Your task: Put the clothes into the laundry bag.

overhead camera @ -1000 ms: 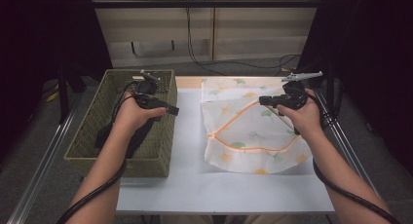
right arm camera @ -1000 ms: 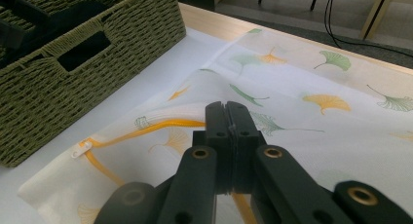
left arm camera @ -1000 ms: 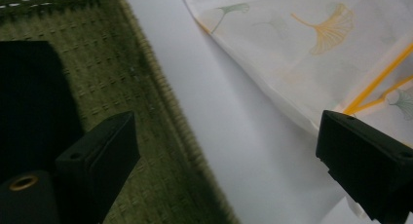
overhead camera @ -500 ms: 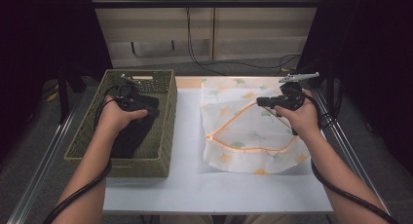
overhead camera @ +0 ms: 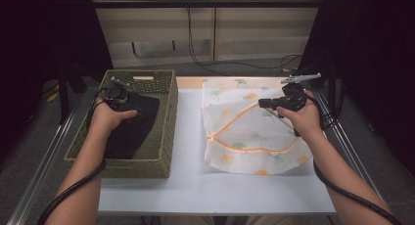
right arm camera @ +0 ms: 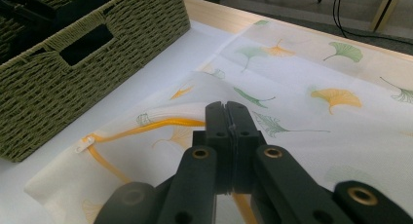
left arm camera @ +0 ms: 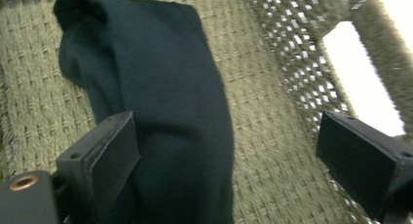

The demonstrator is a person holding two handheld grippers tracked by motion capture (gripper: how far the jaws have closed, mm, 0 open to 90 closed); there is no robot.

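Note:
A dark cloth [overhead camera: 131, 129] lies in the olive woven basket [overhead camera: 166, 118] at the left. My left gripper [overhead camera: 125, 101] hangs inside the basket just above that cloth [left arm camera: 160, 87], jaws wide open; one jaw is over the fabric, the other near the basket wall [left arm camera: 292, 68]. A white mesh bag [overhead camera: 244, 134] printed with ginkgo leaves lies flat on the table at the right. My right gripper [overhead camera: 262, 102] is shut on the bag's raised orange-zippered edge [right arm camera: 160, 122], which lifts the opening a little off the table; in the right gripper view its jaws [right arm camera: 228, 109] are pressed together.
The basket [right arm camera: 39, 102] stands at the white table's left edge [overhead camera: 186, 186], with a bare strip between it and the bag. Cables [overhead camera: 195, 44] run along the floor behind the table. Metal rails [overhead camera: 34, 186] flank both sides.
My left hand moved from above the basket's right rim leftward and down into the basket, over the dark cloth. The right gripper kept still on the bag's edge.

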